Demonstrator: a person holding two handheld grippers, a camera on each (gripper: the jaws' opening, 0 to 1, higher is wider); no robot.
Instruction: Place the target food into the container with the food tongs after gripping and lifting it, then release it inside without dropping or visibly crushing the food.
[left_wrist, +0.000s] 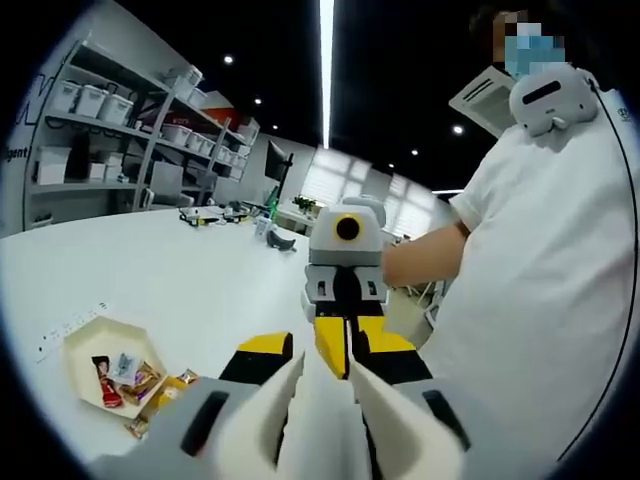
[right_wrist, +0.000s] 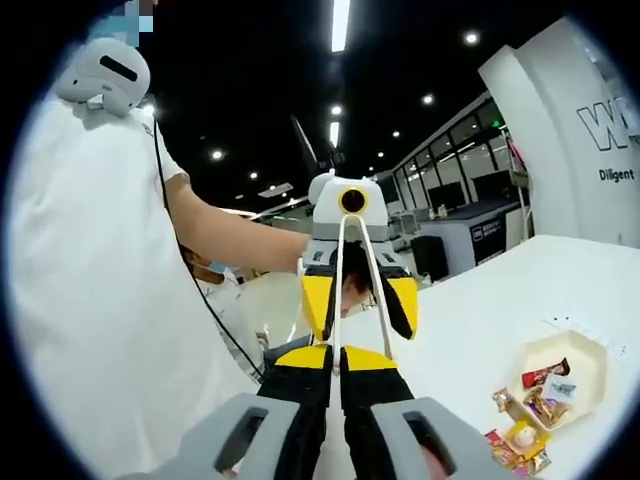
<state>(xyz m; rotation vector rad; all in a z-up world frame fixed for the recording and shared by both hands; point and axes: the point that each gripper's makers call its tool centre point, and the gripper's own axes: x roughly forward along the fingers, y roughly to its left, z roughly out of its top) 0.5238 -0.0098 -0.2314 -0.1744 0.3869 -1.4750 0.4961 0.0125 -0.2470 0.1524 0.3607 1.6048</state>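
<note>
My left gripper (left_wrist: 330, 352) is shut on white food tongs (left_wrist: 300, 420), whose two arms run forward along its yellow-and-black jaws. In the right gripper view the tongs (right_wrist: 342, 260) show as a thin white loop between the left gripper's (right_wrist: 360, 300) jaws. One tong arm ends between the jaws of my right gripper (right_wrist: 337, 362), which look pressed together on it. The two grippers face each other above the table, held by a person in a white shirt (left_wrist: 540, 300). Wrapped snacks (left_wrist: 122, 378) lie in a white hexagonal container (left_wrist: 84, 338) (right_wrist: 585, 352). More snacks (right_wrist: 515, 440) lie beside it.
The white table (left_wrist: 190, 270) stretches away behind the container. Shelves with storage bins (left_wrist: 100, 110) line the far wall, and small devices (left_wrist: 215, 213) sit at the table's far end. A printed strip (left_wrist: 70, 325) lies next to the container.
</note>
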